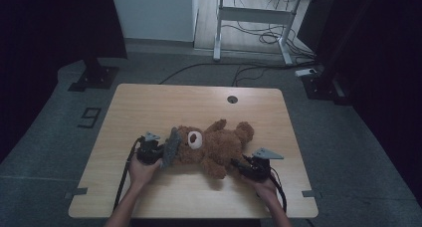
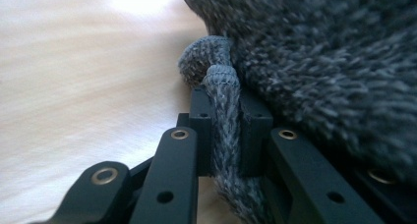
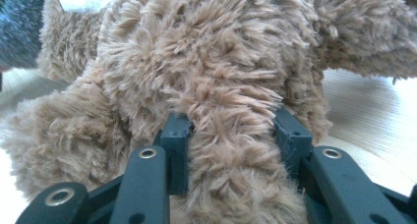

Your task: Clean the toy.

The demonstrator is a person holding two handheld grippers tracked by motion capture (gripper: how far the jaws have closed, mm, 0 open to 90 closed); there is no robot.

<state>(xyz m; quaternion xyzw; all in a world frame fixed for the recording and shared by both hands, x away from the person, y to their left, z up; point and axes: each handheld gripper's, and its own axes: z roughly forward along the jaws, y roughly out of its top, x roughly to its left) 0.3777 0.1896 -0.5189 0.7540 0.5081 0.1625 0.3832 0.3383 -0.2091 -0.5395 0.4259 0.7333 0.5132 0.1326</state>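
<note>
Fitting the grey knit hat [image 1: 170, 146] onto the teddy bear [image 1: 214, 142]: left gripper [image 2: 223, 130] jaws clench its rim, right gripper [image 3: 231, 135] jaws grasp a leg; next, draw the rim over the head.

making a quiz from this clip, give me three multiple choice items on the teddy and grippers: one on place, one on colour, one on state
1. Where does the teddy bear lie?
A. on the wooden table
B. on the floor
C. on a chair

2. What colour is the knitted hat at the bear's head?
A. red
B. grey
C. yellow

3. What is the left gripper doing?
A. hanging open above the table
B. closed on the bear's leg
C. closed on the hat's rim

Answers:
1. A, the high view shows the bear on the tabletop between both hands.
2. B, the left gripper view shows grey knit.
3. C, its jaws pinch the knitted rim, while the right gripper clamps the brown plush.
</note>
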